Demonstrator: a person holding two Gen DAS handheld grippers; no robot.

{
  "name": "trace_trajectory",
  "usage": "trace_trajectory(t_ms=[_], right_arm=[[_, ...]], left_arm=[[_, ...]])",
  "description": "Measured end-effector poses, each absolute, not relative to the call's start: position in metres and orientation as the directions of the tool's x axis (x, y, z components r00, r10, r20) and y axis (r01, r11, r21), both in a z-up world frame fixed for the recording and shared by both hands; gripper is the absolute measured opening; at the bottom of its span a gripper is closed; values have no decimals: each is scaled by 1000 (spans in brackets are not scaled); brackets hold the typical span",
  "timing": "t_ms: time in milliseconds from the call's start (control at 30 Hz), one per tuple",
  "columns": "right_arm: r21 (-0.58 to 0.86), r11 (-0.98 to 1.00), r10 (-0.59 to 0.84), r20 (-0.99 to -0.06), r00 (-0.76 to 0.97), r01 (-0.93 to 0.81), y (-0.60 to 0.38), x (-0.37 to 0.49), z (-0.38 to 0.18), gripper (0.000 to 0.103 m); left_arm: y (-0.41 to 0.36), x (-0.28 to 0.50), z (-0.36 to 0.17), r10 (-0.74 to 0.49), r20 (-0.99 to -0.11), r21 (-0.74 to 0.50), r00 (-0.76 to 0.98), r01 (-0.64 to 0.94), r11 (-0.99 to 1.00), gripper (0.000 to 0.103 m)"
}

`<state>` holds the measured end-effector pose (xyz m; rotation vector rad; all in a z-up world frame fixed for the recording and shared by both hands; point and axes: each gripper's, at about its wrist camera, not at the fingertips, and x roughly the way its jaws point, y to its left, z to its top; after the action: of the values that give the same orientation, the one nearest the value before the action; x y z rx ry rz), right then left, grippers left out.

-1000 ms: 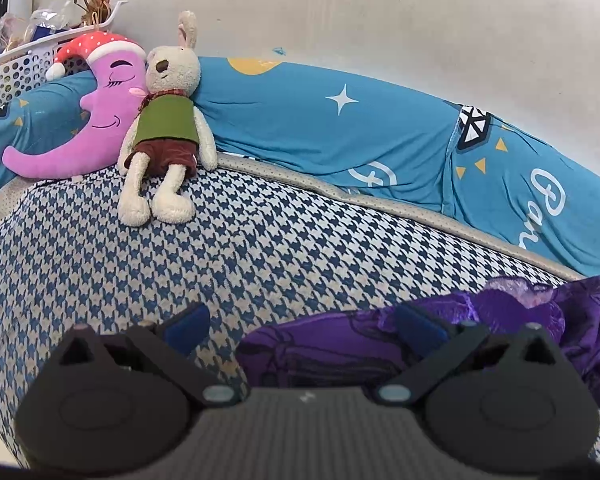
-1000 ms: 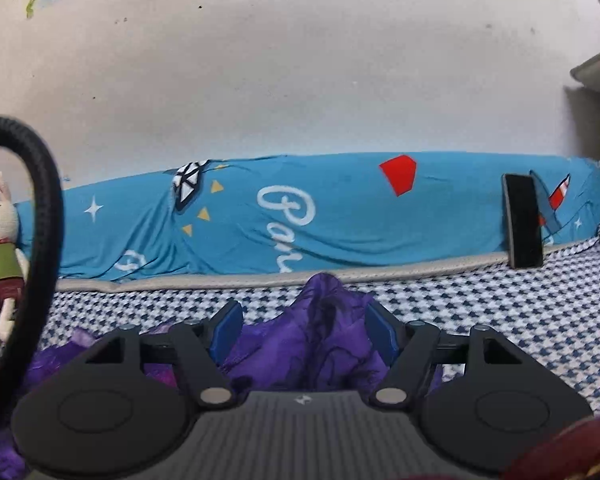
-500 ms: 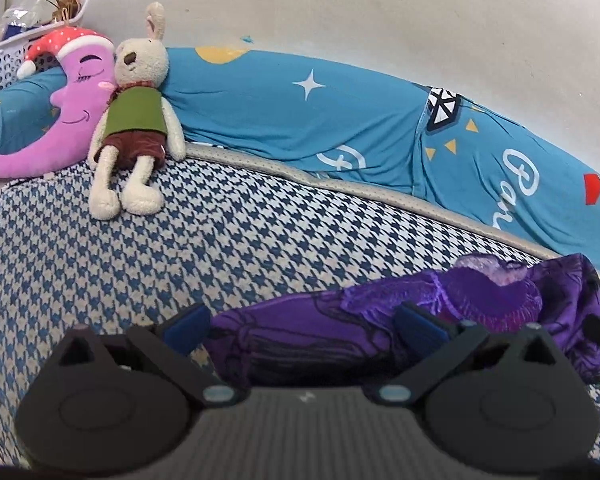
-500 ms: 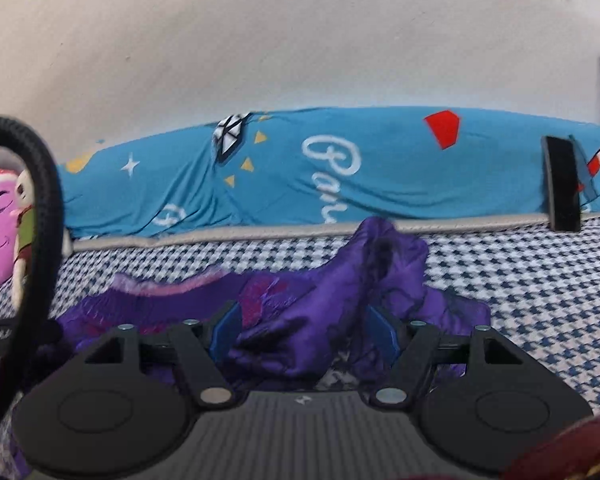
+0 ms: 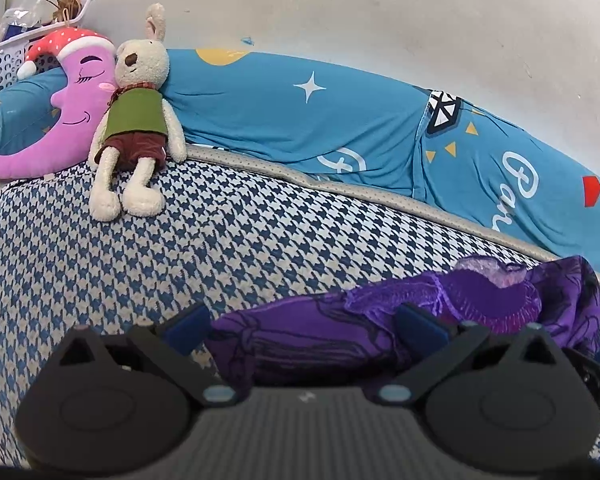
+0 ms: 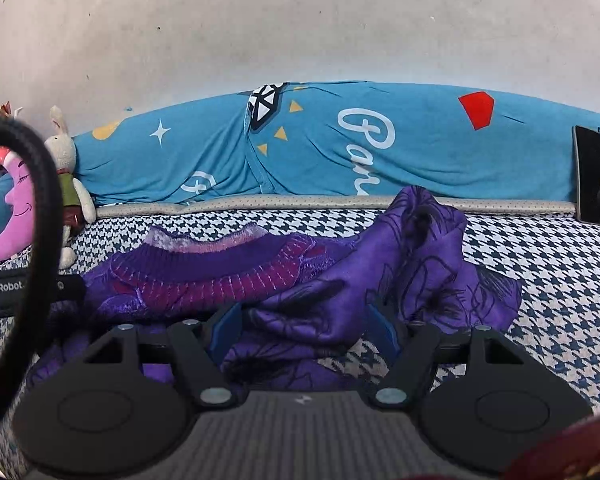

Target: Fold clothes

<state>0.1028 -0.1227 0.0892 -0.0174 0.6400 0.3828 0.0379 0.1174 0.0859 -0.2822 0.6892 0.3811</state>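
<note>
A purple garment lies crumpled on the checked bed, low in both frames. The left tongs and right tongs are spread wide over it (nothing pinched). A toy rabbit sits upper left.

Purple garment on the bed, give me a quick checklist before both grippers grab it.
1. Left gripper open: ok, fingers spread.
2. Right gripper open: ok, fingers spread.
3. Purple garment between each gripper's fingers: ok.
4. Garment lying flat: not ok, bunched in a heap.
5. Stuffed rabbit and moon pillow away from the garment: ok, back by the blue bolster.
6. Which edges sit nearest the fingers: cannot tell.
</note>
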Motion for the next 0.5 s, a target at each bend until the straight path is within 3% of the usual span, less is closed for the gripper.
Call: trace_trajectory(t_ms=[500], right_arm=[[202, 931, 361, -633, 685, -304, -154, 106, 80, 69]], left_arm=[[112, 38, 82, 259, -662, -111, 703, -434, 894, 103]])
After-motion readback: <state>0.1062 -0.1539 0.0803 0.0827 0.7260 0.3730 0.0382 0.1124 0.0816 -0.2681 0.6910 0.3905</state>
